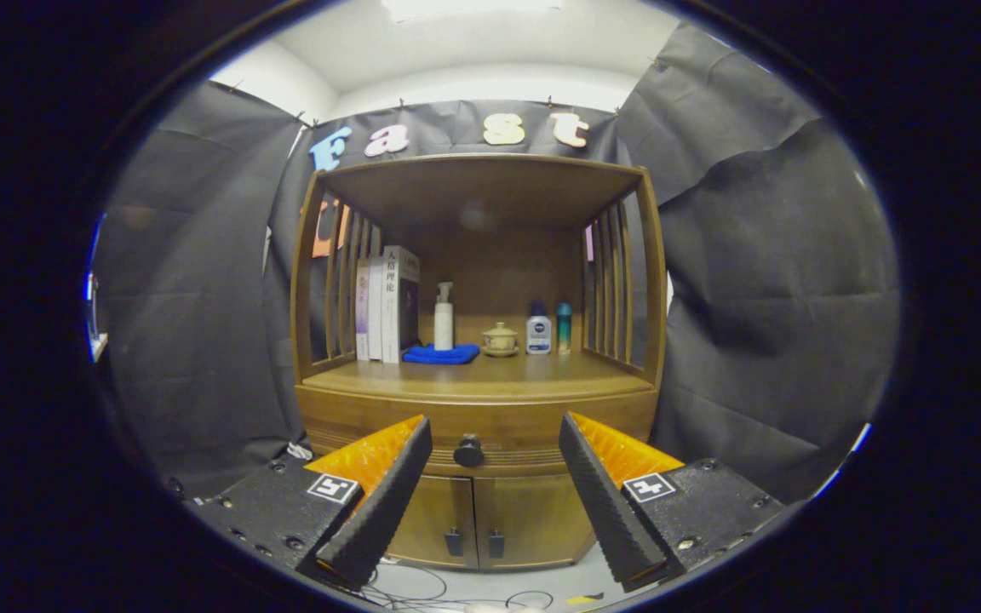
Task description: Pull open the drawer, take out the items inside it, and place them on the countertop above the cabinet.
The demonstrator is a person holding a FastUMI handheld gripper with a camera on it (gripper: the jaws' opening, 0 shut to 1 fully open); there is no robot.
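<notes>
A wooden cabinet stands ahead of me. Its drawer (490, 426) is closed, with a dark round knob (468, 450) at its middle. The knob lies beyond my fingertips, lined up with the gap between them. My gripper (495, 432) is open, its two black ribbed fingers (388, 494) spread wide with nothing between them. The countertop (542, 375) above the drawer is a wooden shelf surface. The drawer's contents are hidden.
On the countertop stand three books (387, 305), a white pump bottle (444, 317), a blue cloth (441, 353), a small lidded cup (500, 339), a white bottle (538, 329) and a teal bottle (564, 328). Slatted sides flank it. Two lower doors (490, 519) sit below; cables (422, 592) lie on the floor.
</notes>
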